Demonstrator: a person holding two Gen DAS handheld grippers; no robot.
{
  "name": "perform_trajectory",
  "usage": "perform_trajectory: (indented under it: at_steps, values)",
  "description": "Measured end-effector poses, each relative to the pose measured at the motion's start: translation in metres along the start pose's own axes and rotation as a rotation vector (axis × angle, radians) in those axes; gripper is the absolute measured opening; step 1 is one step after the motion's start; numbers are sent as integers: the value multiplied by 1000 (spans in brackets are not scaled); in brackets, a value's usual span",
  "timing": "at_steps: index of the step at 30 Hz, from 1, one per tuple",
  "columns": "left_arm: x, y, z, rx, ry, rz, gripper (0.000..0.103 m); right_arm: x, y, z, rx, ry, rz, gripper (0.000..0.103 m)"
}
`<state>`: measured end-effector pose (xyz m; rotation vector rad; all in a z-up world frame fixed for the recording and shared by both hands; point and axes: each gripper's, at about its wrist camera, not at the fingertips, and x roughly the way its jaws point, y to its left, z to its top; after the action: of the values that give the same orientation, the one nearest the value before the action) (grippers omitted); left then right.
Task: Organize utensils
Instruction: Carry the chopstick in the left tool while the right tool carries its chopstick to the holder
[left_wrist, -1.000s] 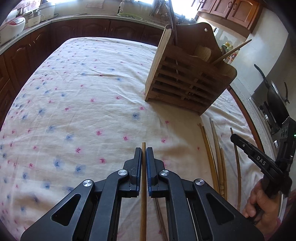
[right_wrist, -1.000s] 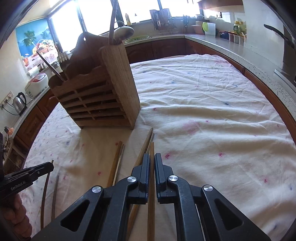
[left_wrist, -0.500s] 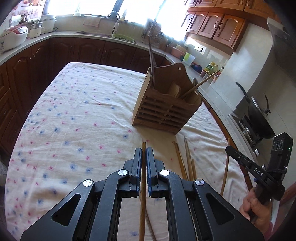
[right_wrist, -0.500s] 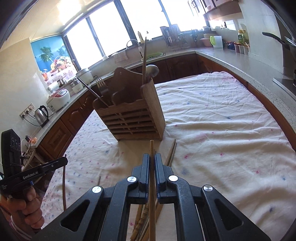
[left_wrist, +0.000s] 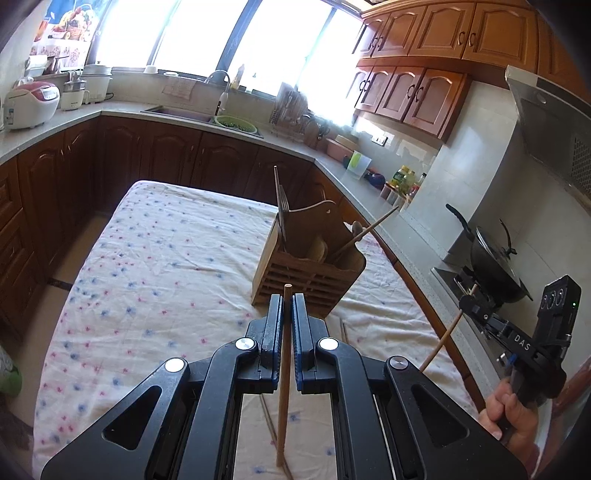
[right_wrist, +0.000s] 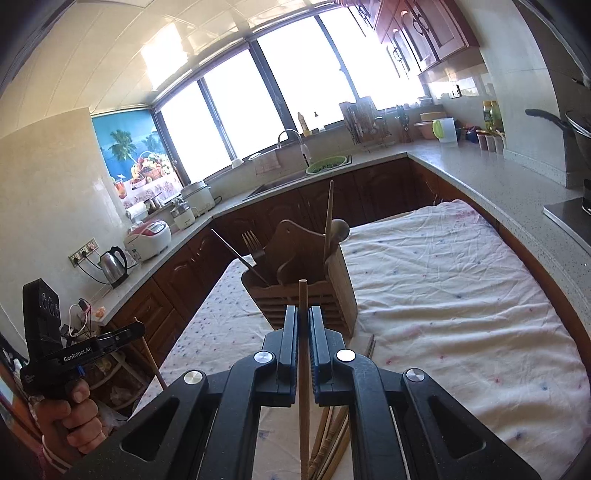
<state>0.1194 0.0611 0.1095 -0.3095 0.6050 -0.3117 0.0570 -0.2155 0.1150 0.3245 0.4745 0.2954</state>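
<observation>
My left gripper (left_wrist: 287, 301) is shut on a wooden chopstick (left_wrist: 283, 376), held high above the table. My right gripper (right_wrist: 303, 312) is shut on another wooden chopstick (right_wrist: 303, 387), also lifted. The wooden utensil holder (left_wrist: 308, 269) stands on the flowered tablecloth ahead of both grippers and also shows in the right wrist view (right_wrist: 306, 288); it holds a fork, a spoon and some chopsticks. Several loose chopsticks (right_wrist: 332, 435) lie on the cloth below my right gripper. The right gripper shows in the left wrist view (left_wrist: 476, 301), the left gripper in the right wrist view (right_wrist: 136, 328).
The table (left_wrist: 159, 266) carries a white flowered cloth. Dark wood cabinets and a stone counter (right_wrist: 480, 173) ring it. A wok (left_wrist: 491, 258) sits on the stove at right. A rice cooker (right_wrist: 147, 238) and kettle (right_wrist: 112, 264) stand on the left counter.
Both grippers have risen well above the table, each carrying its chopstick. The holder now looks smaller and farther below, and the loose chopsticks stay on the cloth.
</observation>
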Motion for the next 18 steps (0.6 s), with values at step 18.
perform_trajectory:
  at_steps: [18]
  values:
    - [-2,-11,20,17,-66,-18,4,-3,2,22,-14,-70,10,5]
